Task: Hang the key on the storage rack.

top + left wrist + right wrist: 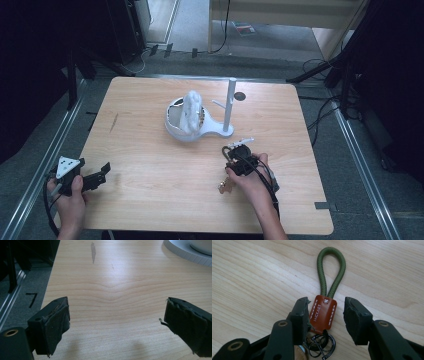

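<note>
The right gripper (pixel 325 315) stood with jaws apart around the brown leather tab of the green-cord keychain (pixel 323 312) lying flat on the wooden table (pixel 249 277), one pad touching, placed to pinch it.

Olive-green cord loop (pixel 331 268), stitched brown tab (pixel 322 313)

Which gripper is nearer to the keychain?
Right. The right gripper has its jaws either side of the keychain on the table. The left gripper is far off at the table's left edge.
</note>
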A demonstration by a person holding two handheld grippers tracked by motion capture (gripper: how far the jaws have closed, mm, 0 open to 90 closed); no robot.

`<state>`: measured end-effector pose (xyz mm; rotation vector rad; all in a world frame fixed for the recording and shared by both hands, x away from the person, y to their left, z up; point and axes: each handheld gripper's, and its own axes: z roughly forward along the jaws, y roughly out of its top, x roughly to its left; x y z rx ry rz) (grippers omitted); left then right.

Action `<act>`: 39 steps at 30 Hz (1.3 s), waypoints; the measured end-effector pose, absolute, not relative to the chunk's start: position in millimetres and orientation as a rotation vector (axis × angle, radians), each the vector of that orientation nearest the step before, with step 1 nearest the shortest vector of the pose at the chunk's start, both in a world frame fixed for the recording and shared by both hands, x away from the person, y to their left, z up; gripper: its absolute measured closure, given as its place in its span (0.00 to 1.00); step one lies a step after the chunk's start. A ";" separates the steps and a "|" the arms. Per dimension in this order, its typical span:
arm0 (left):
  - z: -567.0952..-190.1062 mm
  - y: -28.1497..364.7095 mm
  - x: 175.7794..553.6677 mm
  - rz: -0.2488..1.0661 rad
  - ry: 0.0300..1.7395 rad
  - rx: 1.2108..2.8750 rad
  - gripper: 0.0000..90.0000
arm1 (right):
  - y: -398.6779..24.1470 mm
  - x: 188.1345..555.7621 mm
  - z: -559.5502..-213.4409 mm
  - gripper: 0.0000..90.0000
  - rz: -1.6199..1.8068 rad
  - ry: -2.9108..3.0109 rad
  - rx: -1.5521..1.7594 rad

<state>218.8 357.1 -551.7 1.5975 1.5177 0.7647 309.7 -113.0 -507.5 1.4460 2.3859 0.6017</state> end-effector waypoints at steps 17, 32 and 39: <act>-551.7 357.0 219.1 0.763 1.517 1.602 0.08 | -110.0 308.9 -518.1 0.75 0.567 2.385 1.522; -551.7 357.2 219.5 0.757 1.521 1.601 0.08 | -114.8 305.3 -519.2 0.77 0.637 2.333 1.496; -551.7 357.3 219.4 0.756 1.522 1.598 0.08 | -116.9 300.6 -509.9 0.77 0.715 2.283 1.472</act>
